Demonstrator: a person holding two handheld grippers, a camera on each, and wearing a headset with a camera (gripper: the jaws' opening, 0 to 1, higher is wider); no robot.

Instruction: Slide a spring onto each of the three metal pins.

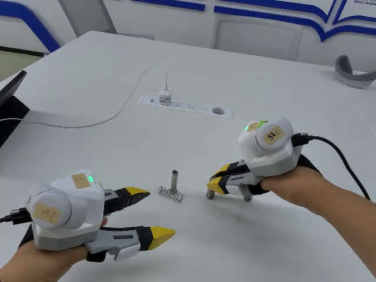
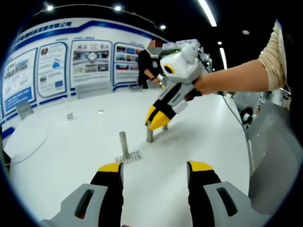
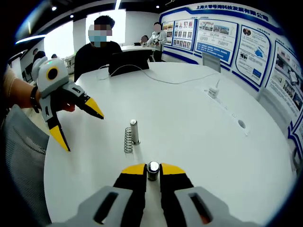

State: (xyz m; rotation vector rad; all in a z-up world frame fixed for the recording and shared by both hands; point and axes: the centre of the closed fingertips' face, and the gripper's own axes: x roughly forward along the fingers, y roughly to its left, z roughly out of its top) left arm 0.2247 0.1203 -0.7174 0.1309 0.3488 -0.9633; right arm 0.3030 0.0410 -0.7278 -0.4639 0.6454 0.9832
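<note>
Yellow-tipped and grey-and-white in body, the left gripper sits at the near left of the white tabletop, held in a hand, its two jaws spread wide with nothing between them. Just right of its tips, near the middle of the table, a bare silver metal pin stands upright. A loose coiled wire spring lies on its side at the pin's foot, just beside it and not threaded on. Behind them, well apart, a long white power strip lies flat with a small white plug in it. Further right, the right gripper angles down to the table with its jaws closed on a second pin. The round top of this pin shows between the yellow tips in the right gripper view, and a fitted spring is coiled round its lower part. Beyond it, under the gripper's body, stands a third pin, partly hidden, with coils visible round it too.
</note>
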